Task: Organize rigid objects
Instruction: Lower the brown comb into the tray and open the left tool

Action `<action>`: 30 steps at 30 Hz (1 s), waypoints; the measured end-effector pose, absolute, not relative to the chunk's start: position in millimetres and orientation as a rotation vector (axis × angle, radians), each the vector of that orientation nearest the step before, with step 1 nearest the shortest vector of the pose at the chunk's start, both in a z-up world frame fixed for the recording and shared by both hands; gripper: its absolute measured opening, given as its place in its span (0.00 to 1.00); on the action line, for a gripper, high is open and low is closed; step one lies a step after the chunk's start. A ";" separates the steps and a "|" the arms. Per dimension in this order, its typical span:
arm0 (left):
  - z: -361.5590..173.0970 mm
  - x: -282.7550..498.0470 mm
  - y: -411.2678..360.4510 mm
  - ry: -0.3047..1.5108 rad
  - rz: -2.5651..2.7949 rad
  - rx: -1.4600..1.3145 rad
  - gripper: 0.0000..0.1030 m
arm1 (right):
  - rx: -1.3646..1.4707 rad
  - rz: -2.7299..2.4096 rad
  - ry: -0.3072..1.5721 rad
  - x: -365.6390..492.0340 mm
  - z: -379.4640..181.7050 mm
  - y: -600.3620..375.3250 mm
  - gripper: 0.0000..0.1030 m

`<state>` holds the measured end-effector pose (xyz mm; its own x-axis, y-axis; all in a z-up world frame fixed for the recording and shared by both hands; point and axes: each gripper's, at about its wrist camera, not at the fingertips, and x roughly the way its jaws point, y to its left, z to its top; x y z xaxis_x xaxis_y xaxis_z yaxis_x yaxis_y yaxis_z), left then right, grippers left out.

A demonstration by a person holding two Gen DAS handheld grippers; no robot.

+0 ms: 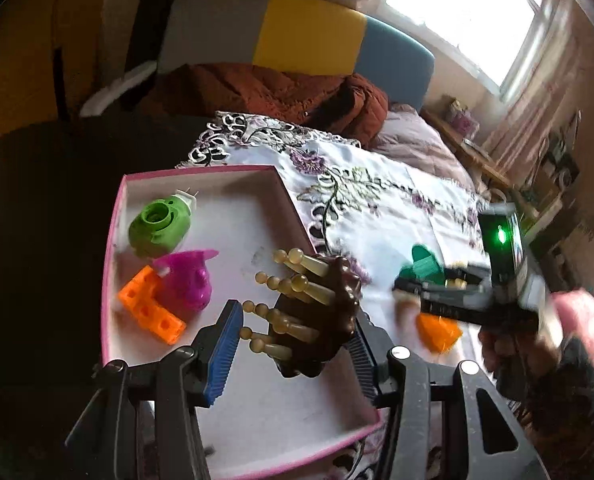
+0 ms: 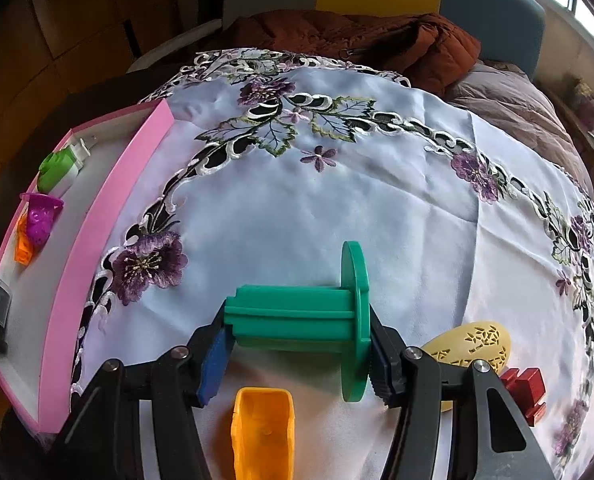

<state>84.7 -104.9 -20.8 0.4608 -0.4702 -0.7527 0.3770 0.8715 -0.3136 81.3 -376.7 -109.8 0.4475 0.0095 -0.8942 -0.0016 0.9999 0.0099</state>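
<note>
while over the pink tray | left tool grips brown pegged piece | right tool clamps green spool

No readable text, no labels, no brands, no numbers anywhere in view

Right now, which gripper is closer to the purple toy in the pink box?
Left. The left gripper holds a brown brush over the pink box, beside the purple toy; the right gripper is outside it.
</note>
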 end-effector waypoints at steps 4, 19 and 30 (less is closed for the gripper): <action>-19.9 109.3 -102.2 0.955 -0.498 -0.163 0.50 | 0.007 0.009 1.109 81.6 -109.8 -377.1 0.57; -61.6 177.2 -134.4 1.014 -0.403 -0.044 0.50 | -0.002 0.028 1.107 81.9 -109.8 -374.2 0.57; -50.5 160.3 -134.9 0.978 -0.403 -0.004 0.52 | -0.004 0.028 1.103 81.8 -109.8 -373.6 0.58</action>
